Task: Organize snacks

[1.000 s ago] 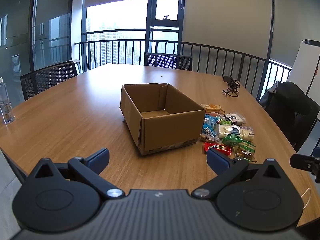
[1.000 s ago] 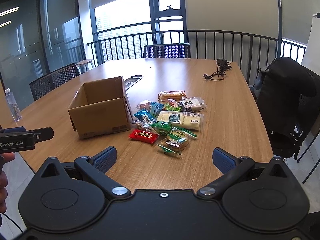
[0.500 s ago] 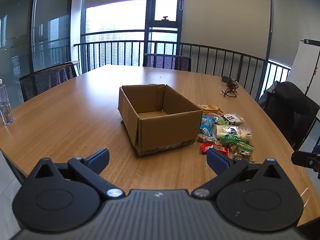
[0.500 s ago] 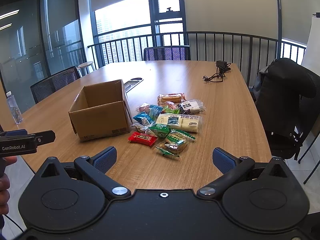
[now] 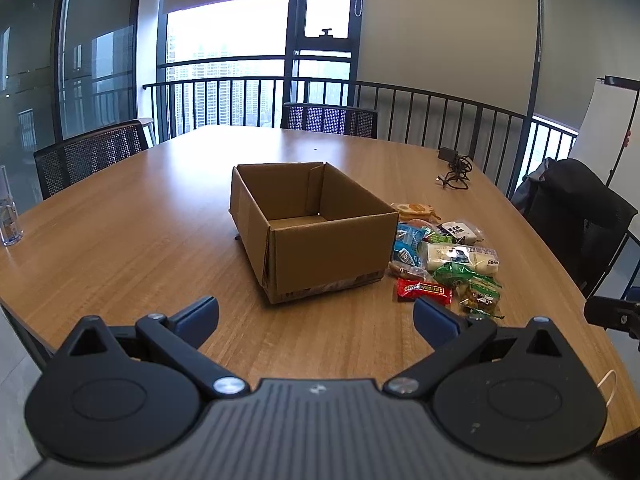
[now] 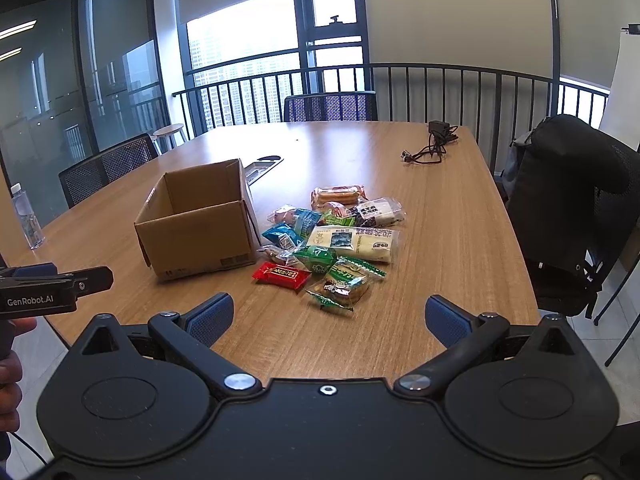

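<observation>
An open, empty cardboard box [image 5: 312,228] [image 6: 200,220] stands on the wooden table [image 5: 120,240]. A pile of wrapped snacks [image 5: 444,256] [image 6: 336,240] lies just right of it, with a red packet [image 5: 424,290] [image 6: 282,275] nearest the front edge. My left gripper [image 5: 316,316] is open and empty, held above the table's front edge before the box. My right gripper [image 6: 330,318] is open and empty, before the snack pile. The left gripper also shows at the left of the right wrist view [image 6: 52,284].
A water bottle [image 5: 8,216] stands at the table's left edge. A black charger with cable [image 6: 434,142] lies at the far right. Mesh chairs [image 5: 88,156] ring the table; a chair with a black backpack [image 6: 568,208] stands at the right side.
Both grippers have pulled back and risen slightly; the box and snacks sit a little farther away. Nothing on the table has moved.
</observation>
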